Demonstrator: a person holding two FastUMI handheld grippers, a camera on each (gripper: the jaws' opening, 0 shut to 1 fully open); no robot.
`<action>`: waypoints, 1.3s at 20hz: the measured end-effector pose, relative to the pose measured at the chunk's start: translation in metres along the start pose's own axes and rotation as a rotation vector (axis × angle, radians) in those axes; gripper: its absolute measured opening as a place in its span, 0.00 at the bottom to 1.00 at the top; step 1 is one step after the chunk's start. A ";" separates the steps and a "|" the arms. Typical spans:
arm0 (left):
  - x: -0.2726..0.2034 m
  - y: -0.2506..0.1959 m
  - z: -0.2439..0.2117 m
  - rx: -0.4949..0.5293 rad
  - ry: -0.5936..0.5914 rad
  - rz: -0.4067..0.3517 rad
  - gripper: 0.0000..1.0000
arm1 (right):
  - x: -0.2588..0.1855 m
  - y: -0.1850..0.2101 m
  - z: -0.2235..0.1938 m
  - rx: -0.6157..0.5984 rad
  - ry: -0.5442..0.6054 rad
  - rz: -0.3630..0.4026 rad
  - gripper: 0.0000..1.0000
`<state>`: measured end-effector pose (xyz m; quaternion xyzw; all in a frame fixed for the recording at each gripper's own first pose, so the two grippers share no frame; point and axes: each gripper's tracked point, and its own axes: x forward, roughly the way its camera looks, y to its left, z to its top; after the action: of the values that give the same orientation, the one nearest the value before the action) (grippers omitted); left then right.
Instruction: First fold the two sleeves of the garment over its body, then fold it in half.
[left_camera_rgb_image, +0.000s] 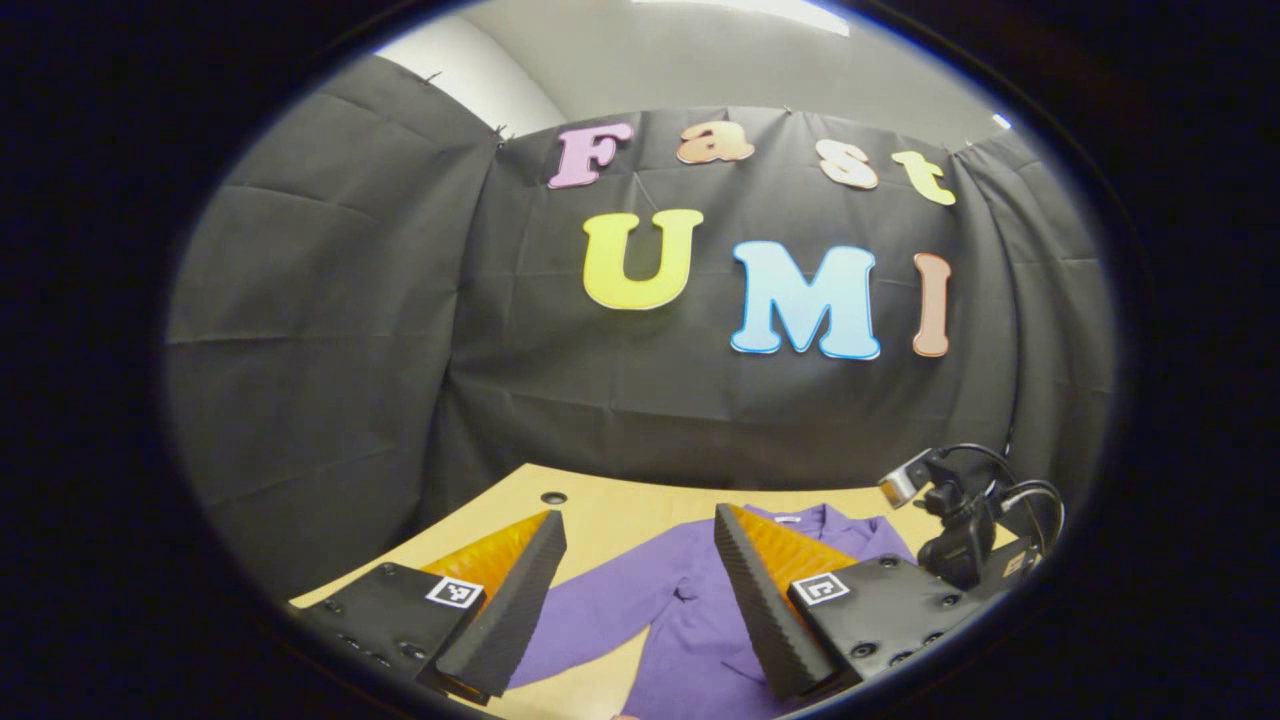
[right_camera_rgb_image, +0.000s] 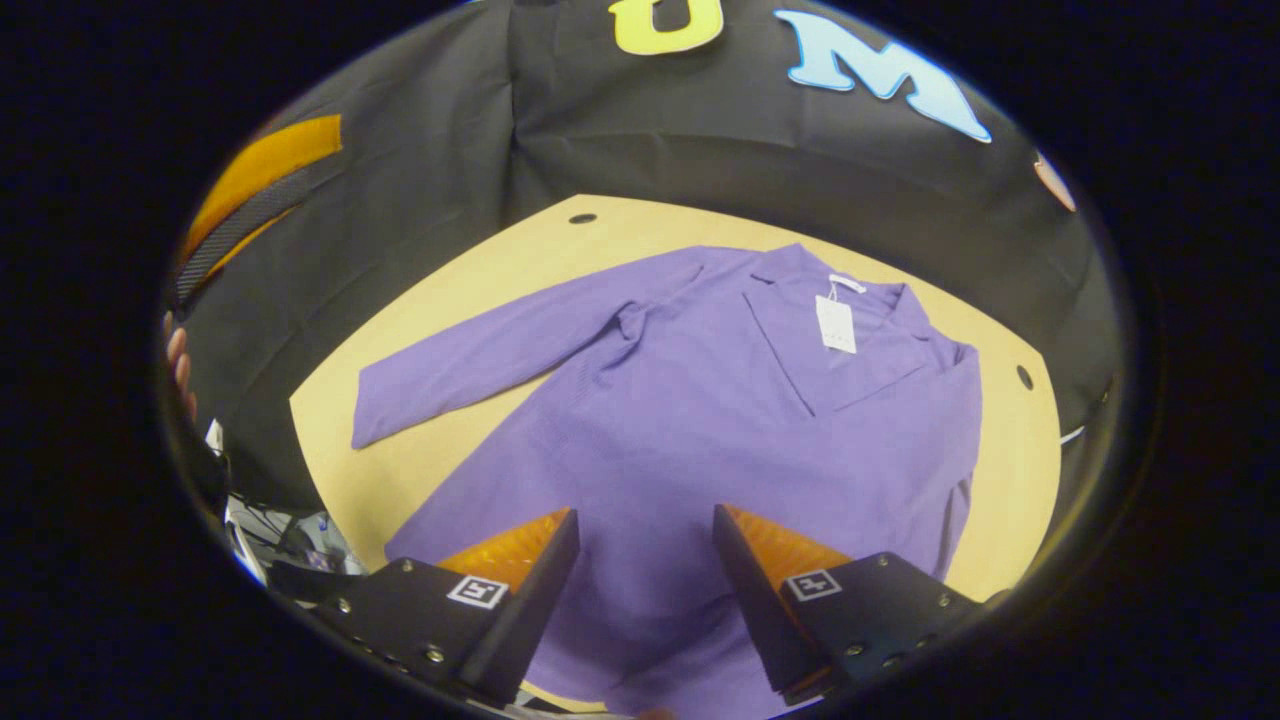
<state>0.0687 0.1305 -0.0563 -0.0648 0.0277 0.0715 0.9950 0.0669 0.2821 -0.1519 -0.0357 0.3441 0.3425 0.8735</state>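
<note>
The garment (right_camera_rgb_image: 700, 420) lies flat on the counter (right_camera_rgb_image: 1010, 470), collar at 12 o'clock. One sleeve (right_camera_rgb_image: 500, 350) extends unfolded toward 9 o'clock, its long axis slanting from shoulder to cuff. Both tools are wide and empty: the right tool (right_camera_rgb_image: 645, 560) hovers over the hem, while the left tool (left_camera_rgb_image: 640, 570) looks level, the far sleeve edge being hidden there.

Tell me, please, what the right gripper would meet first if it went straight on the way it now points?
Most likely the purple garment on the table: the open right gripper points down at its body. Depth is hard to judge.
</note>
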 end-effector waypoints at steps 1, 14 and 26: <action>0.001 0.002 -0.002 -0.010 0.005 0.007 0.94 | -0.006 -0.002 0.006 0.009 -0.024 -0.005 0.82; 0.031 0.063 -0.068 -0.107 0.181 0.190 0.94 | -0.112 -0.073 0.105 0.100 -0.500 -0.230 0.84; 0.017 0.185 -0.164 -0.261 0.453 0.527 0.94 | -0.183 -0.153 0.121 0.227 -0.648 -0.433 0.84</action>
<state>0.0513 0.2926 -0.2429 -0.1958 0.2535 0.3120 0.8945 0.1352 0.0965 0.0287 0.0991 0.0710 0.1038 0.9871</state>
